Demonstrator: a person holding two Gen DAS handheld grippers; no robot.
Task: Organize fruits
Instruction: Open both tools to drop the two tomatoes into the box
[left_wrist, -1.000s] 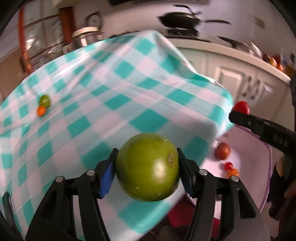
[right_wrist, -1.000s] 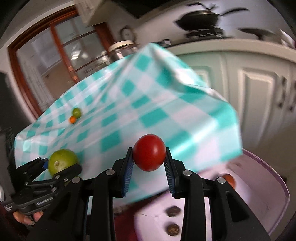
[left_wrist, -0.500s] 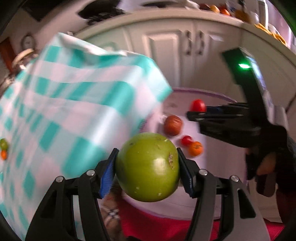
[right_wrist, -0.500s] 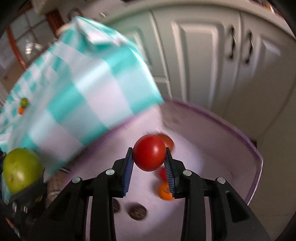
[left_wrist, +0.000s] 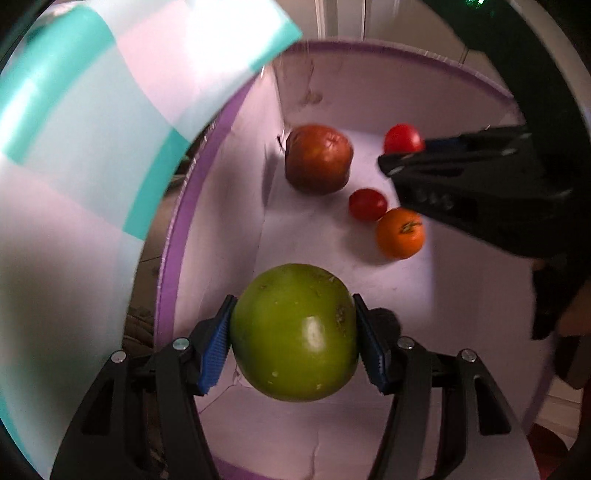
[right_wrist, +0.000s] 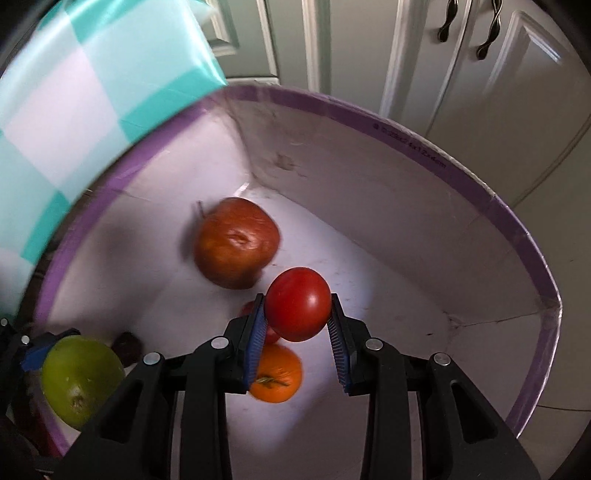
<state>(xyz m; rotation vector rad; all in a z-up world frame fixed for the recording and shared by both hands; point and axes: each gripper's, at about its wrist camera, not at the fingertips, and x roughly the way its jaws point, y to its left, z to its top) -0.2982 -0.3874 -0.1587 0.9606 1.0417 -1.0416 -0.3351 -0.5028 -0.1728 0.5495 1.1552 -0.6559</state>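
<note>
I have both grippers pointing steeply down into the white box with the purple rim (right_wrist: 491, 199). My left gripper (left_wrist: 293, 334) pinches a green tomato (left_wrist: 295, 332) between its blue pads (left_wrist: 214, 345), one on each flank; the fruit hangs over the box floor at about 6 o'clock in the left wrist view. My right gripper (right_wrist: 297, 314) has its jaws drawn close and pinching a small red tomato (right_wrist: 297, 303), held above the fruit already lying inside.

On the box floor in the right wrist view, a brownish-red apple (right_wrist: 236, 243) lies at 10 o'clock from the held tomato, near the far corner. An orange fruit with a green stem scar (right_wrist: 277, 374) sits at 6 o'clock, just under the left pad, and a second small red tomato (left_wrist: 368, 204) rests touching it, toward the apple. A teal and white checked tablecloth (right_wrist: 85, 96) overhangs the box edge at 10 o'clock. White cabinet doors (right_wrist: 461, 74) stand behind the box at 12 to 2 o'clock.
</note>
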